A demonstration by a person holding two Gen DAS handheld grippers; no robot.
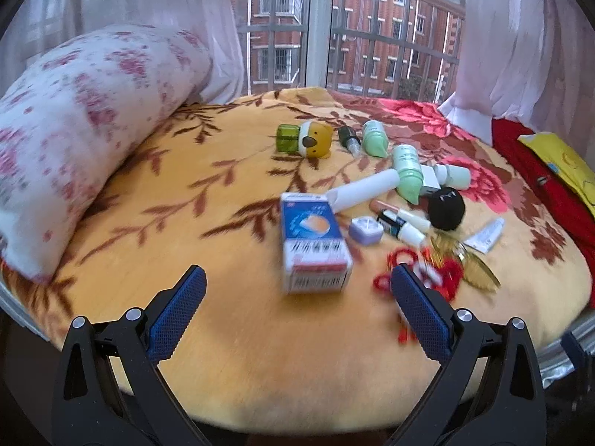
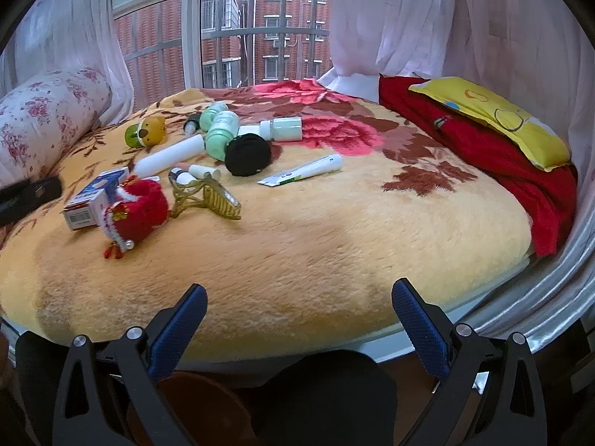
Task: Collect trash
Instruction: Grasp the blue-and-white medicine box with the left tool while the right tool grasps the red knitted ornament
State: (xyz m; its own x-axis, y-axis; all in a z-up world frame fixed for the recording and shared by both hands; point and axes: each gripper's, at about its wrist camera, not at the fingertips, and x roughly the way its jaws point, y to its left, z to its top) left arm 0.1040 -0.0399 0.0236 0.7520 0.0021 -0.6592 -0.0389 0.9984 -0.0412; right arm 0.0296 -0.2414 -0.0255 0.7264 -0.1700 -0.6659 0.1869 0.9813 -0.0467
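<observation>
A bed covered by a fleecy yellow blanket point(image 2: 297, 245) is filling both views, with a floral bolster point(image 1: 85, 111) lying along its left side and a red cloth point(image 2: 483, 148) with a yellow pillow point(image 2: 494, 115) lying at the far right. The clutter to be gathered is sitting in a loose heap on the left-centre of the blanket, toward the far side.

The left gripper point(image 1: 297, 297) is hovering just near the heap with its fingers spread wide and nothing between them; the blue and white box point(image 1: 314, 241) is lying straight ahead of it. The right gripper point(image 2: 299, 308) is hanging over the near edge of the bed, well apart from the heap, also wide open and empty.

Judging from here, the soft pile is likely to be giving way under a pinch, so the box could be tipping or sliding off the pads. The red knitted ornament point(image 2: 139, 206) is touching the box, and its dangling cord could be snagging a finger and dragging the gold hair claw point(image 2: 215, 197) along.

By count, I am seeing one box, one long white tube point(image 2: 171, 157), one flat squeezed tube point(image 2: 303, 171), three green bottles, one black round pouch point(image 2: 247, 154), one bear toy point(image 2: 147, 132) and one small lilac case point(image 1: 366, 228); the smaller sticks are too blurred to count.
</observation>
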